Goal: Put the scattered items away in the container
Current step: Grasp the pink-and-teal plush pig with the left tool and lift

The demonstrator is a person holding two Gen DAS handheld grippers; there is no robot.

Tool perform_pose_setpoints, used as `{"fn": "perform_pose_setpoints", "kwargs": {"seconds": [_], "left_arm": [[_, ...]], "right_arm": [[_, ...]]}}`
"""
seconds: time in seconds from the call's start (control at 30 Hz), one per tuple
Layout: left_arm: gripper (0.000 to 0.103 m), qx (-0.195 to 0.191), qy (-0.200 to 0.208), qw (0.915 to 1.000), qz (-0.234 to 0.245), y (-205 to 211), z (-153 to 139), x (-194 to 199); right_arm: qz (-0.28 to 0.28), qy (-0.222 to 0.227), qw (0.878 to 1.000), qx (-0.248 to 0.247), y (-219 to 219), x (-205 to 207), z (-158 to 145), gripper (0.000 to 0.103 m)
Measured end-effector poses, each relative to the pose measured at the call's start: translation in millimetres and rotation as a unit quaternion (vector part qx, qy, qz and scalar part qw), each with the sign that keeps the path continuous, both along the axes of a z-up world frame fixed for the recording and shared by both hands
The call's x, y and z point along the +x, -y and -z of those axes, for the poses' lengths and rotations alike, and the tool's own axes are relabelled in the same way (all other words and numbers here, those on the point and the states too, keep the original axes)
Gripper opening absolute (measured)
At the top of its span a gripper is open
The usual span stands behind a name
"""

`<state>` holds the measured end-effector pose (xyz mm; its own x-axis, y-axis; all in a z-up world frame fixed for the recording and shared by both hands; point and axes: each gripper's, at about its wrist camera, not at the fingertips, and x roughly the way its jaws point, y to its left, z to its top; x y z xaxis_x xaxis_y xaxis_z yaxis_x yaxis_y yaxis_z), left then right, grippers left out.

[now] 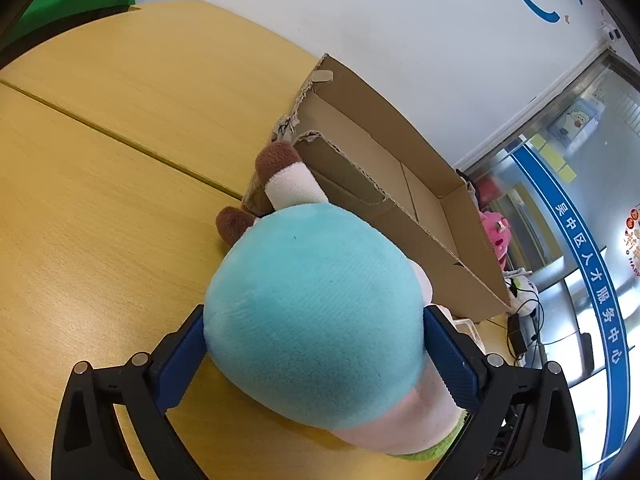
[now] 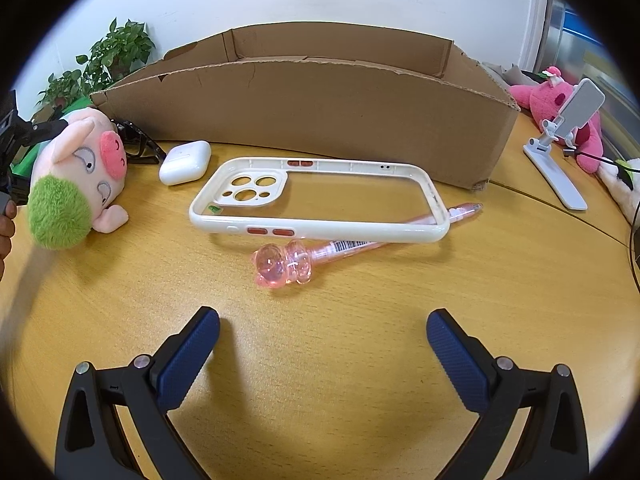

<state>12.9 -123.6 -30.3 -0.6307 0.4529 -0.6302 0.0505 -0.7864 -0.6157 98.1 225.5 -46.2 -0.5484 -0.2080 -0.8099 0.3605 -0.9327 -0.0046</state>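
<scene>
My left claw (image 1: pixel 314 360) has the plush (image 1: pixel 316 312) pinched across its blue body, pads pressed into both sides; plush lies on the bench (image 1: pixel 100 220), feet touching the near corner of the box (image 1: pixel 400 200); my right claw (image 2: pixel 322 350) is spread wide, holding nothing, low over bare bench in front of the case (image 2: pixel 320 200). Step in hand, as I judge it: lift the plush and get it over the box wall. Grip is on soft fabric, so it'll squash and may slip; keep the squeeze firm, raise high enough that the dangling feet clear the torn cardboard edge, release well inside, not on the rim. Box looks empty, so room is no issue. Right side next: case rests on top of the pink pen (image 2: pixel 360 246); take the case first or the pen rolls. Earbud case (image 2: pixel 185 162) and glasses (image 2: pixel 140 146) sit near the box wall. Bench is smooth pale wood with a seam; white wall behind, plant (image 2: pixel 116 54) at left, glass door at right.
</scene>
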Motion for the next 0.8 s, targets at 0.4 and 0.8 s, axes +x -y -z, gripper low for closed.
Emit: {"fn": "perform_pose_setpoints", "kwargs": {"seconds": [0.4, 0.8], "left_arm": [[0.103, 0.02, 0.01, 0.9997, 0.012, -2, 13, -1], [0.103, 0.015, 0.006, 0.9997, 0.02, -6, 11, 0]], "right_arm": [[-0.105, -0.034, 0.984, -0.138, 45, 29, -44, 0.103], [-0.199, -0.002, 0.978, -0.069, 164, 9, -56, 0.102]]}}
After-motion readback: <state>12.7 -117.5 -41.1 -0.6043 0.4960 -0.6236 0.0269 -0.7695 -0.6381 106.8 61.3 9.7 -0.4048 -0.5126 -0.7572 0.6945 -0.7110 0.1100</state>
